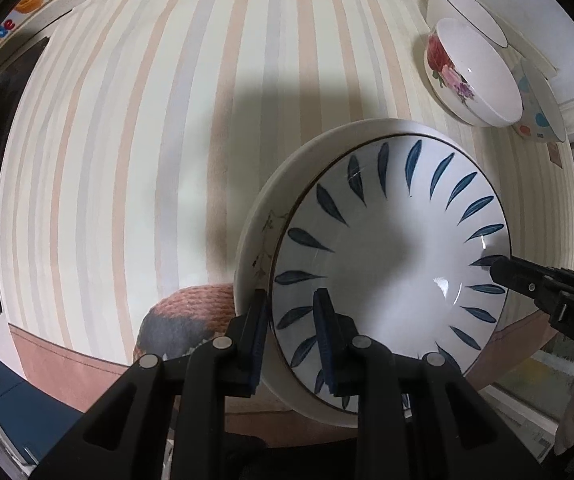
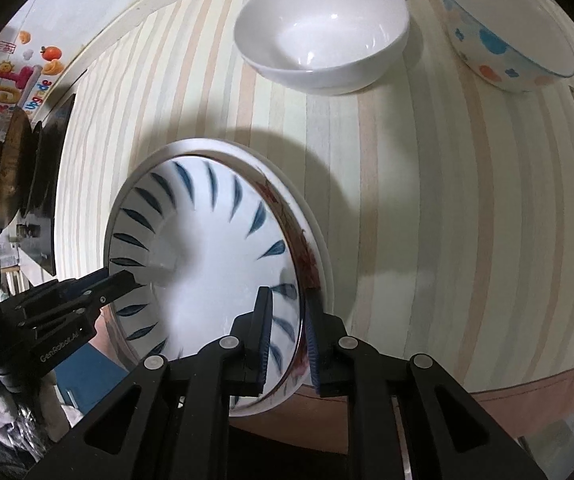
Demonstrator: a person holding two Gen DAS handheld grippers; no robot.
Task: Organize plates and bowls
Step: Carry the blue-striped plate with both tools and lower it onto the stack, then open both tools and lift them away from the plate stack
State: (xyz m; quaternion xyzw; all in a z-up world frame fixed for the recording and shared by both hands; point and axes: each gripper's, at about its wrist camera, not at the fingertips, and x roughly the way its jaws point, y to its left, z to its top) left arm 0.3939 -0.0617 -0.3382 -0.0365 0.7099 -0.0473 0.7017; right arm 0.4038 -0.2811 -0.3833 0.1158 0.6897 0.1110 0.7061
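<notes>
Left wrist view: the left claw (image 1: 293,336) pinches the near rim of the leaf plate (image 1: 391,256), stacked on a white plate (image 1: 255,240) at the surface's (image 1: 127,160) near edge. The right claw (image 2: 289,336) clamps the opposite rim, sharing the stack's weight. Bowls (image 2: 323,32) sit well apart behind.

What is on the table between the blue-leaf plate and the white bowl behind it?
Nothing lies there. In the right wrist view, only bare striped tablecloth and shadow separate the blue-leaf plate from the white bowl.
</notes>
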